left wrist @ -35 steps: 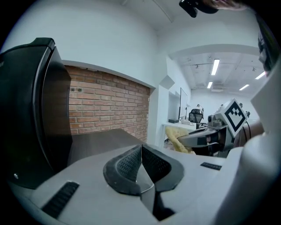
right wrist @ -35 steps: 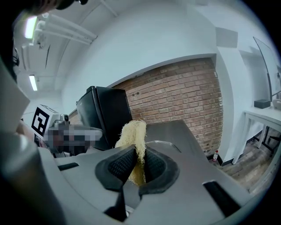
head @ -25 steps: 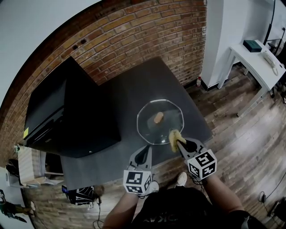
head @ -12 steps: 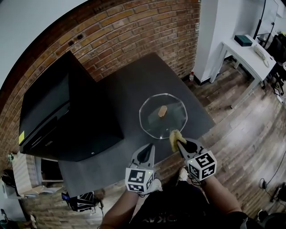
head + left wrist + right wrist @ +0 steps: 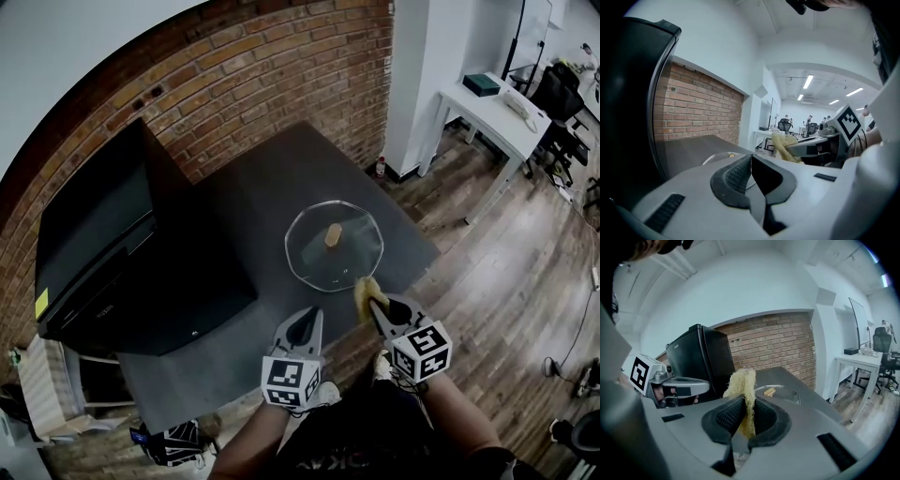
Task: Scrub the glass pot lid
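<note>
The glass pot lid point(image 5: 348, 260) lies flat mid-frame on the dark tabletop point(image 5: 272, 183). It is clear and faceted round the rim, with a tan knob point(image 5: 333, 234) at its middle. The right hand-held gripper point(image 5: 377, 307) pinches a yellow fibrous scrubber point(image 5: 363, 289) just below the lid's lower edge. The left hand-held gripper point(image 5: 307, 324) is closed on nothing, lower centre. A yellow sticker point(image 5: 42, 303) on the black appliance point(image 5: 141, 253) at the left is too small to read.

We see a dark grey table point(image 5: 272, 187) set against a brick wall point(image 5: 272, 66), with a big black appliance point(image 5: 122, 244) filling its left side. On the wooden floor point(image 5: 506, 272) at far right stands a white desk point(image 5: 492, 117), and a small bottle point(image 5: 380, 167) sits at the wall's foot.
</note>
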### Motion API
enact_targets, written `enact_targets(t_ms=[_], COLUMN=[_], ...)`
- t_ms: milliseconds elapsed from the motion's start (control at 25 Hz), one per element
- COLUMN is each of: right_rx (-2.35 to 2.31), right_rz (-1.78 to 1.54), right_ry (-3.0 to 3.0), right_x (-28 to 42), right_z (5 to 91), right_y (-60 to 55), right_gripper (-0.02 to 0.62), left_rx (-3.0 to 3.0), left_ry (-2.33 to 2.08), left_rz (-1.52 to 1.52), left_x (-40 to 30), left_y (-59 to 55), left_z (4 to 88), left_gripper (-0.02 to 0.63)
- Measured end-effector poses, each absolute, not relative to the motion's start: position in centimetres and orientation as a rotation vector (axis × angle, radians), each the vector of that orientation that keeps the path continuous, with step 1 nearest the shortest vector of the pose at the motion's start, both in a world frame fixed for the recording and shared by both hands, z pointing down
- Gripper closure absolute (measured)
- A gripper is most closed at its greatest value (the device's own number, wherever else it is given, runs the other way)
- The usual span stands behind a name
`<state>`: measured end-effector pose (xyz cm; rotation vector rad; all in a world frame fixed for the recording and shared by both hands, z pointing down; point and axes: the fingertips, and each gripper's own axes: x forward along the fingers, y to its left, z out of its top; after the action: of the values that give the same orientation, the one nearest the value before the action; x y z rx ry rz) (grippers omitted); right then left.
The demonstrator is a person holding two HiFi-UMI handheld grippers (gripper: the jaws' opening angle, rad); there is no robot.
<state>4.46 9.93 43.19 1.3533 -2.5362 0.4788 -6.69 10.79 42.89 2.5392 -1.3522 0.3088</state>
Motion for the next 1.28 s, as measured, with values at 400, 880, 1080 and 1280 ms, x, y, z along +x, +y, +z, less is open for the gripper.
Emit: enact_targets(t_ms=[400, 880, 1080, 1280], right_rx=[1.405, 1.412, 1.403, 1.397], right_rz=[0.483, 0.463, 0.453, 0.456], right_ry=[-2.524, -2.519, -2.516, -2.517], right_x=[3.4, 3.8, 4.1, 4.5], right_z=[43.3, 42.7, 42.6, 42.6], right_y=[10.8, 9.8, 9.7, 9.7], right_gripper=[0.549, 0.549, 0.549, 0.549], left_rx=[2.565, 2.576, 2.581, 2.579], left_ry=[-1.318, -1.321, -1.321, -1.324], left_rz=[0.322, 0.315, 0.306, 0.308], left_x=[-7.9, -7.7, -7.3, -7.0], left_y=[11.4, 10.6, 10.3, 10.3], left_z=[43.0, 42.4, 42.1, 42.1], left_gripper=[0.572, 0.572, 0.572, 0.572])
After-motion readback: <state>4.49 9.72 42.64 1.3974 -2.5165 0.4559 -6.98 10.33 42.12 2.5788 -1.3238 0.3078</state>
